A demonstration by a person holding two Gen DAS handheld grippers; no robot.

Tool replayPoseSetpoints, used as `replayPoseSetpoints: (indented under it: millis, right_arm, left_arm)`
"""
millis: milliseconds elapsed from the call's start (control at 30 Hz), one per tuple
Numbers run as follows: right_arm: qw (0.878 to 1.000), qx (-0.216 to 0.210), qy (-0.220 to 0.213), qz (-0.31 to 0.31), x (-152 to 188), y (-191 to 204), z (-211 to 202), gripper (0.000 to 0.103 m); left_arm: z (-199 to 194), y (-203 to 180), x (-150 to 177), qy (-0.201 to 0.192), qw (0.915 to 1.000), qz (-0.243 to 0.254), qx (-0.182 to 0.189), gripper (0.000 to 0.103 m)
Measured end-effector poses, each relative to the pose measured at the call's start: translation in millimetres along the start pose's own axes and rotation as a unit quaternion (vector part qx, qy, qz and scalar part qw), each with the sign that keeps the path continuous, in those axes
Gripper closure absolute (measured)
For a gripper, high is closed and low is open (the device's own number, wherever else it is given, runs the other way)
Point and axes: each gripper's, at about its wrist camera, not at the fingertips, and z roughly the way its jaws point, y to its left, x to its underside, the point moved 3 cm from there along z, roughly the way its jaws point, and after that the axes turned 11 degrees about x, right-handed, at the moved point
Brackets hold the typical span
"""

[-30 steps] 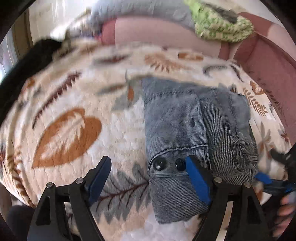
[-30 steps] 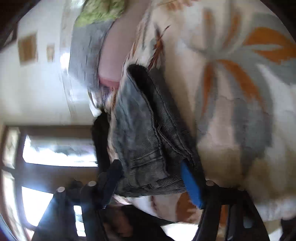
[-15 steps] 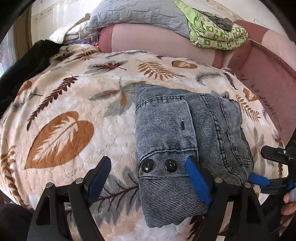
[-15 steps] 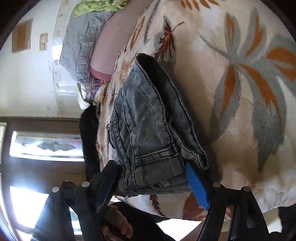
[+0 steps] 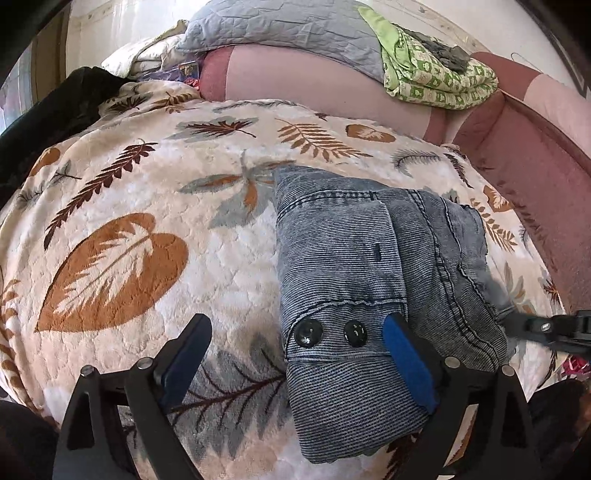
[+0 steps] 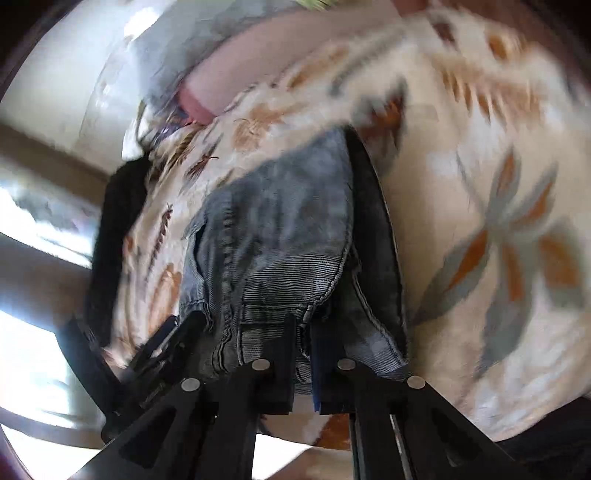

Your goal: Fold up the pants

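Nearest in the left wrist view: left gripper (image 5: 297,354) with jaws spread wide, having just opened further, nothing pinched; its right-hand blue pad (image 5: 408,363) lying over the near edge of the folded pants (image 5: 369,280), the other pad over bare blanket (image 5: 122,258). Folded into a compact denim bundle, resting on the leaf-print blanket, two dark buttons (image 5: 330,332) on the near flap. Lowest corner of the bundle partly masked by the right-hand finger.

At the right edge of the same view: only a dark, blurred sliver of the right gripper (image 5: 546,326), cut off by the frame, fingertips unreadable there.

In the right wrist view: right gripper (image 6: 303,343) with jaws just drawn together, almost meeting; denim right at the tips, but contact smeared by motion blur, so impossible to tell whether any fabric is pinched. Same pants (image 6: 280,236) seen edge-on, stacked layers and a dark underside not visible from the left camera. Buttons hidden here.

Farther back, left view only: pink sofa back (image 5: 314,88), grey quilted pillow (image 5: 280,26), green patterned cloth (image 5: 436,77), black fabric (image 5: 55,110) at the left edge. Right view alone: bright window (image 6: 33,350), heavily blurred.
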Motion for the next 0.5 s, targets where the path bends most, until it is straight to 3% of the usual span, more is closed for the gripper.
replayPoseSetpoints:
  millis: [100,200,267,300,367,433,500]
  right_arm:
    - [0.995,0.065,-0.044,-0.066,0.2,15.6,-20.5,0.097]
    - [0.99,0.103,-0.039,-0.089,6.6,3.1,-12.7,0.097]
    - [0.992,0.099,-0.004,-0.078,17.2,-12.5,12.4,0.097]
    - [0.993,0.091,0.007,-0.071,21.8,-17.4,22.2,0.097]
    - [0.994,0.09,0.0,-0.066,20.3,-17.6,18.2,0.097]
    - [0.992,0.095,0.016,-0.079,16.8,-14.2,16.9,0.096]
    - [0.993,0.088,0.024,-0.071,11.5,-15.6,10.7,0.095]
  left_arm:
    - [-7.0,1.3,-4.5,0.006,0.9999,-0.007,0.003,0.008]
    - [-28.9,-0.6,-14.9,-0.015,0.9998,-0.013,-0.008,0.008]
    - [-40.7,-5.7,-18.7,-0.044,0.9989,0.004,-0.015,0.008]
    - [-36.7,-8.4,-17.3,-0.037,0.9988,0.018,-0.025,0.008]
    - [-5.2,-15.6,-2.8,0.027,0.9953,0.068,-0.063,0.008]
    - [-1.0,-20.2,5.8,-0.003,0.9914,0.1,-0.085,0.007]
    - [-1.3,-22.8,5.6,-0.001,0.9902,0.102,-0.095,0.007]
